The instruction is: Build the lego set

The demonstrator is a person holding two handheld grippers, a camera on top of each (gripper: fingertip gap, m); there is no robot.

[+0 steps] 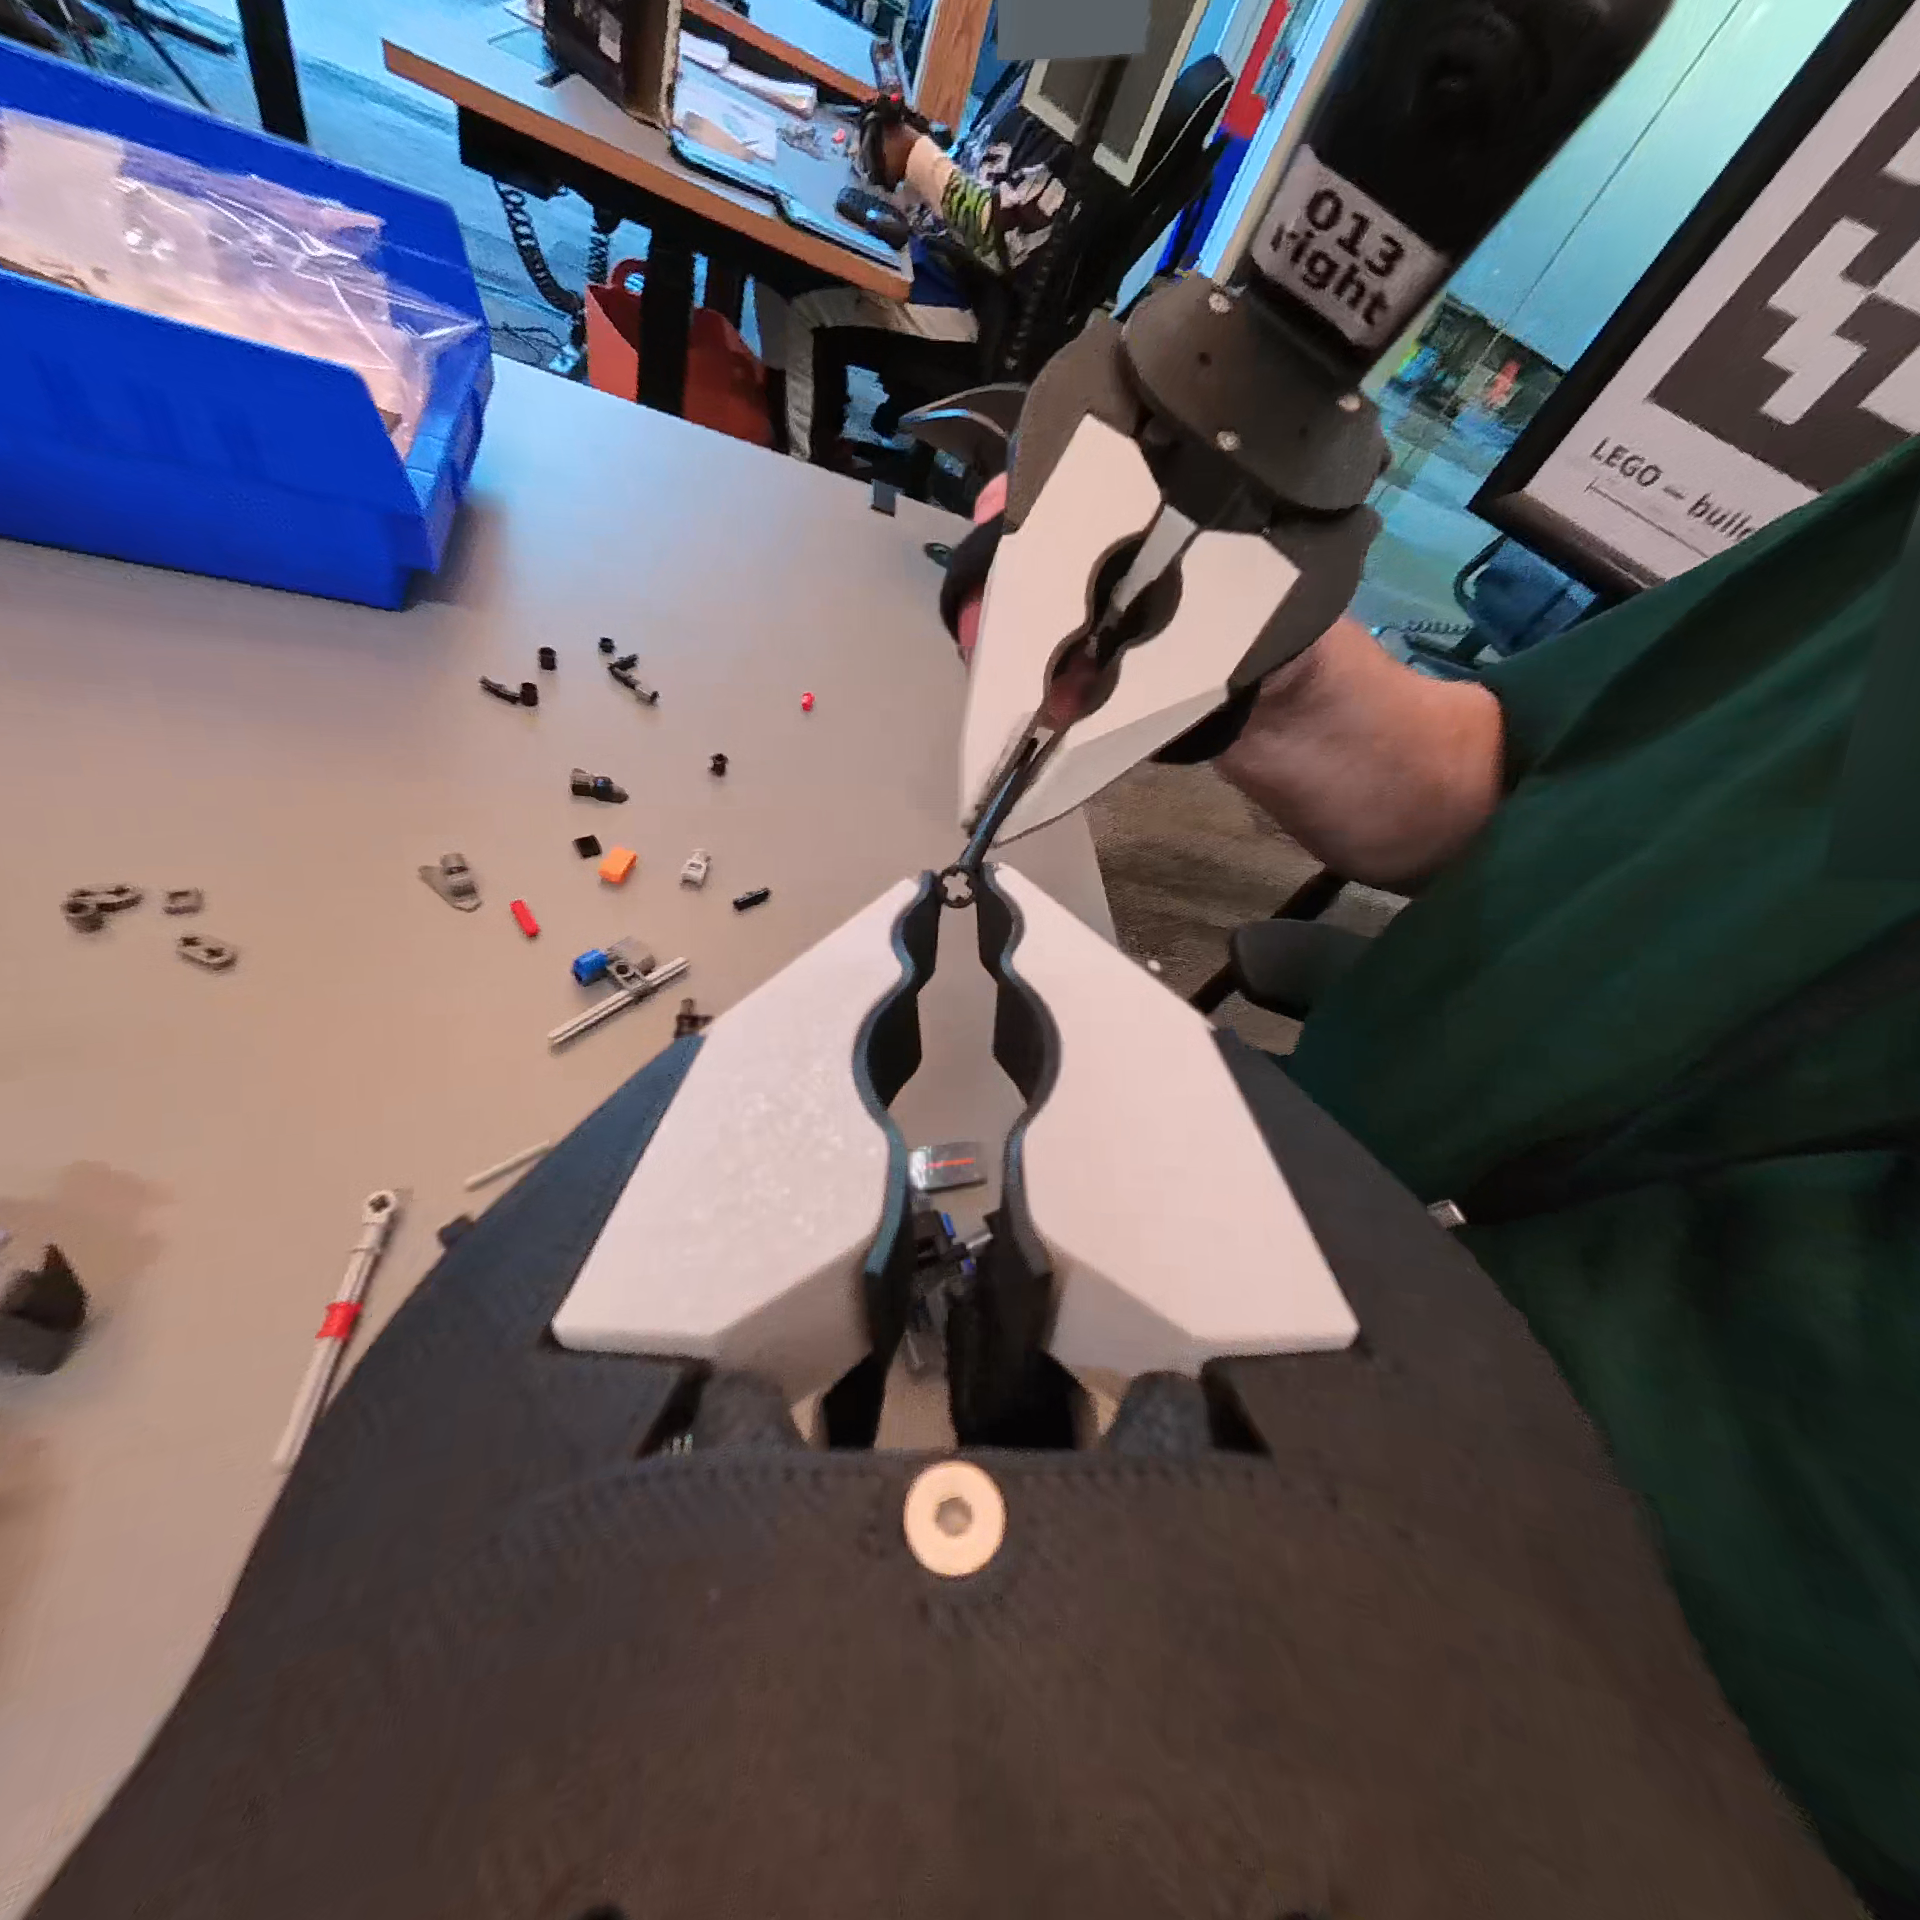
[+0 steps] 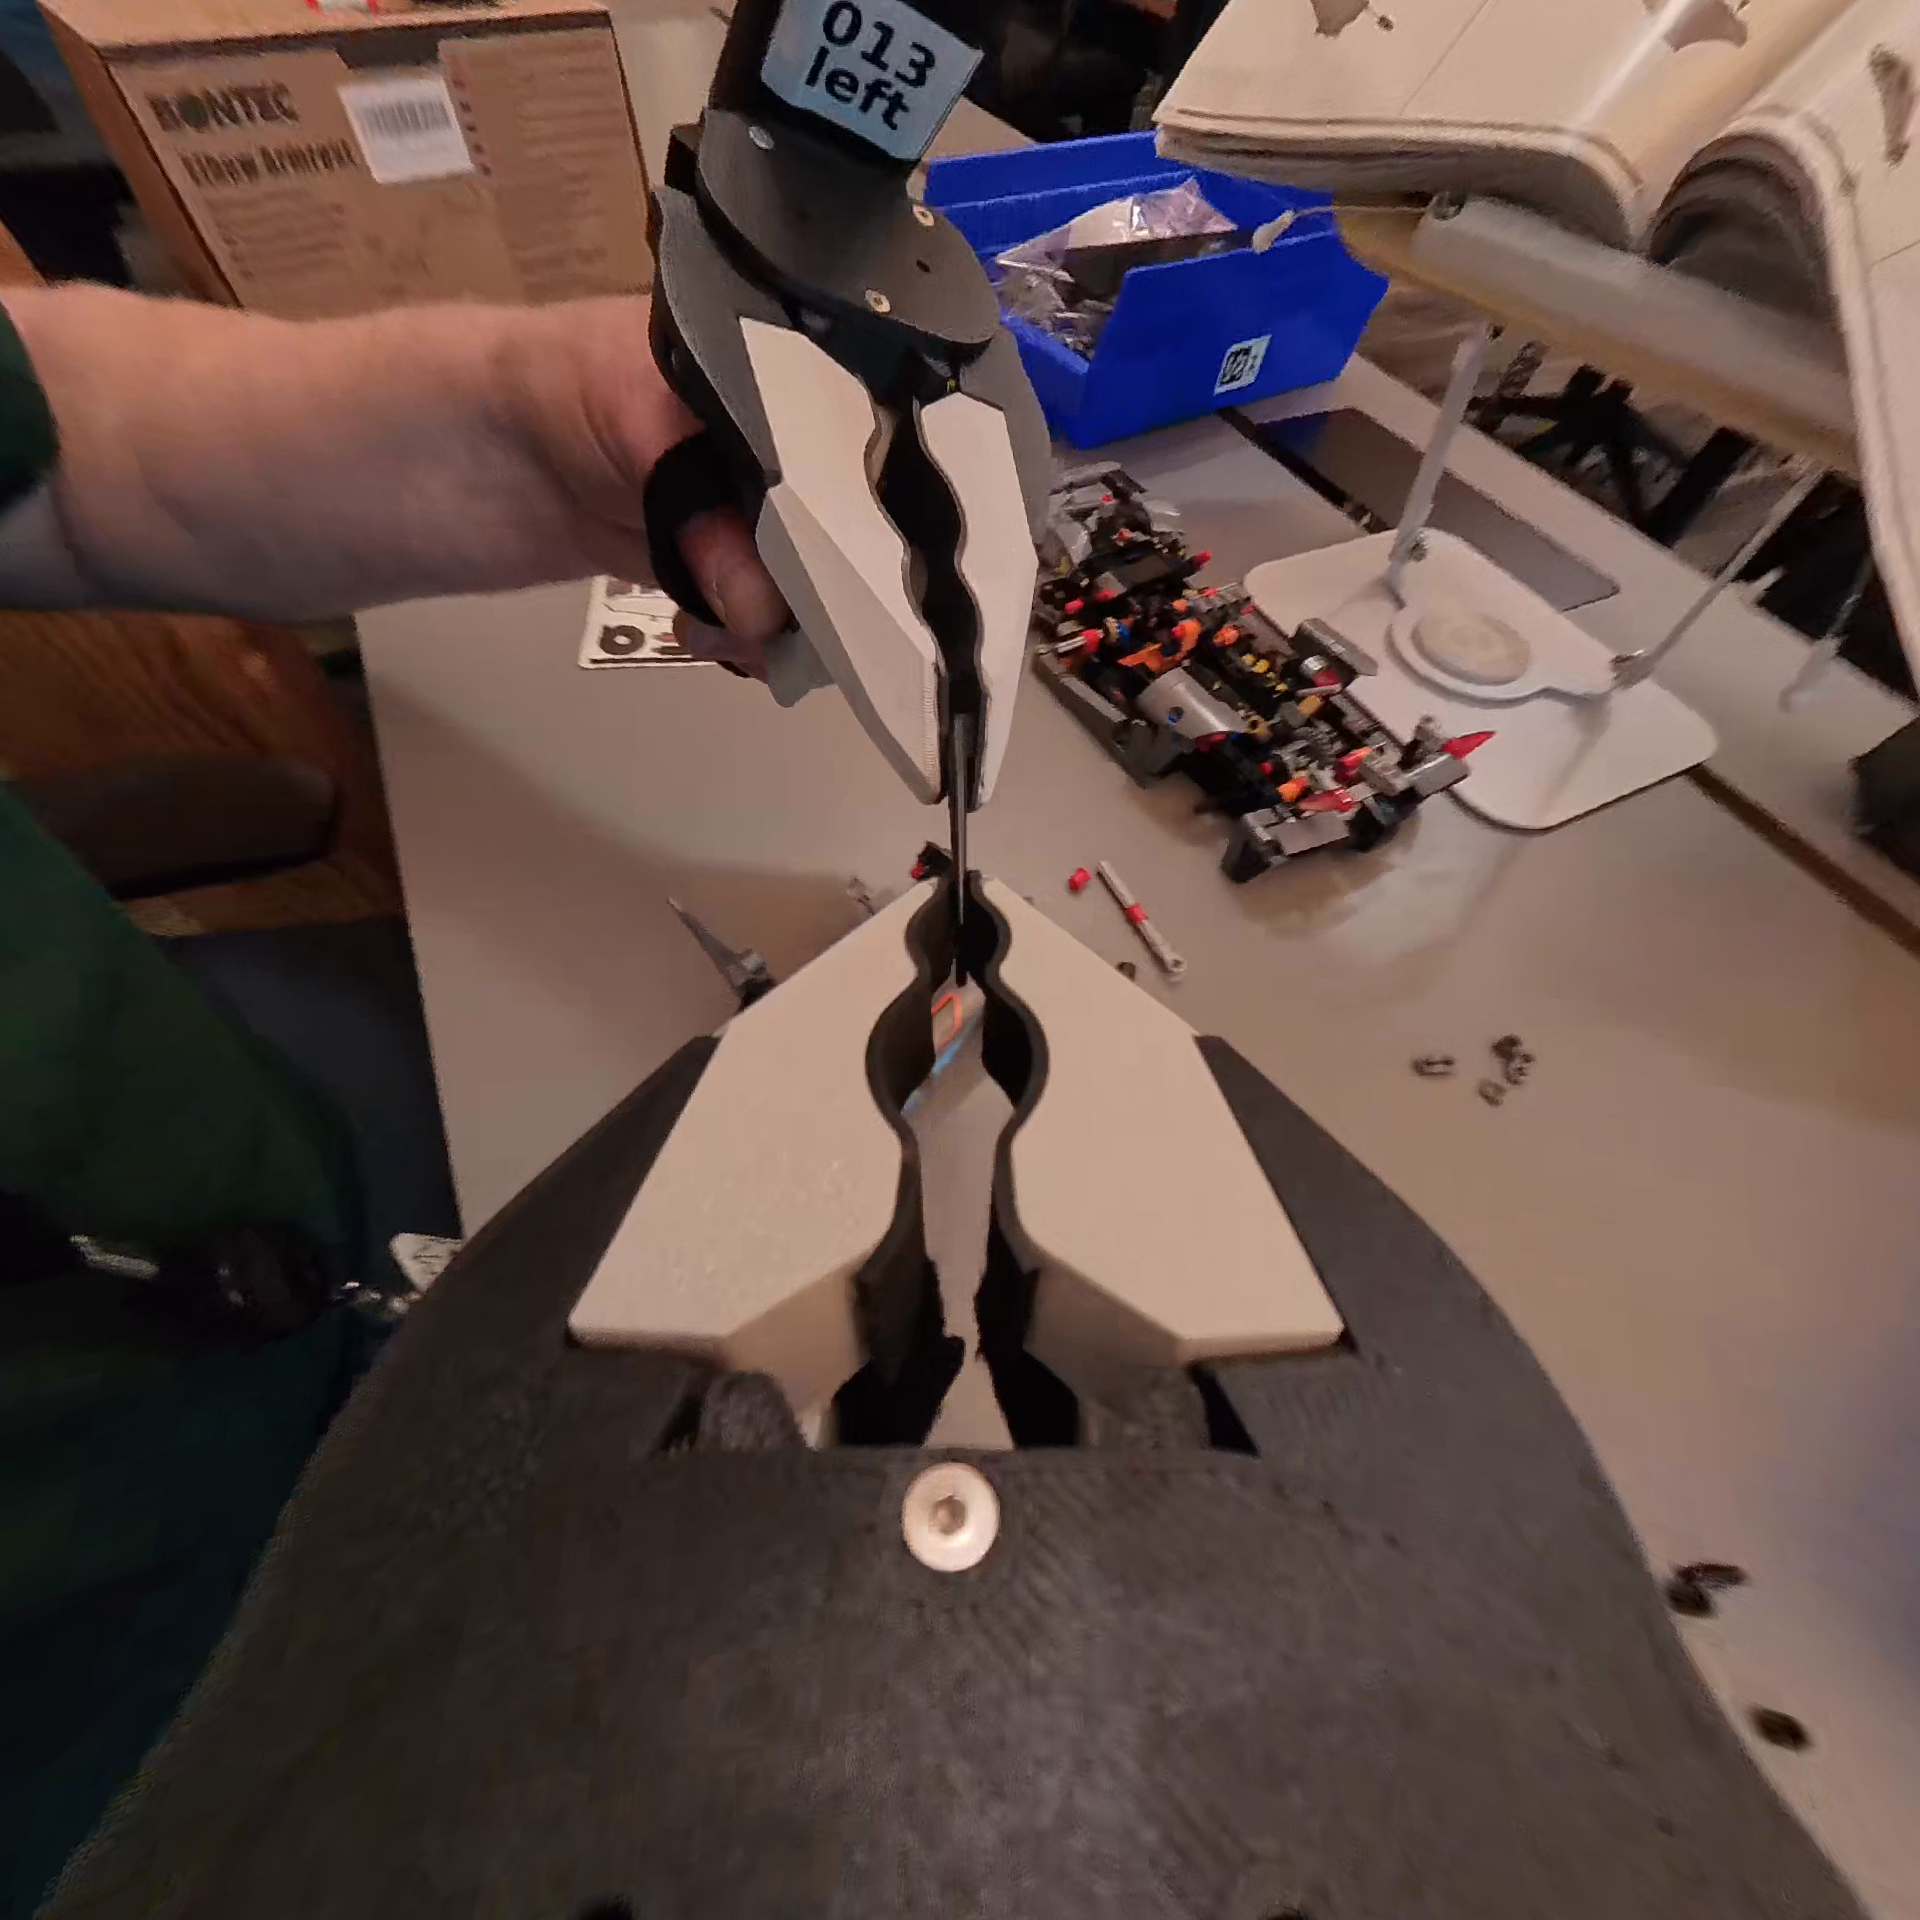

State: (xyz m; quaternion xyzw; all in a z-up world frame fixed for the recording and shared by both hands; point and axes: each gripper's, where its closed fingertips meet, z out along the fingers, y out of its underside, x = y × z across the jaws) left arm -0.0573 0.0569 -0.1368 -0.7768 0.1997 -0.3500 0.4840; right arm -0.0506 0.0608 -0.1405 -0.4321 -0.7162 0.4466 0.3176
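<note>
1. Two handheld grippers meet tip to tip above a grey table [image 1: 260,1039], each gripped by a person's hand.
2. Left gripper [image 1: 956,891]: fingers closed on a small black connector with a cross-shaped hole at the fingertips. In the right wrist view, the same gripper [image 2: 958,795] hangs from above with its fingers together on the upper end of a thin black axle [image 2: 958,862].
3. Right gripper [image 2: 961,904]: fingers clamped on the lower end of that axle. In the left wrist view, this gripper [image 1: 997,816] points down and left, and the axle [image 1: 982,836] runs from its tips into the connector [image 1: 957,889].
4. The partly built lego car [image 2: 1247,686], black and grey with orange and red parts, lies on the table beyond the grippers, just beside a white stand base [image 2: 1558,748].
5. Loose pieces are scattered on the table left of the left gripper: an orange brick [image 1: 617,864], a red piece [image 1: 525,918], a blue-and-grey assembly [image 1: 618,971] and a long grey rod with a red collar [image 1: 338,1325].
6. One blue bin [image 1: 208,416] holding clear plastic bags stands at the far left of the table.
</note>
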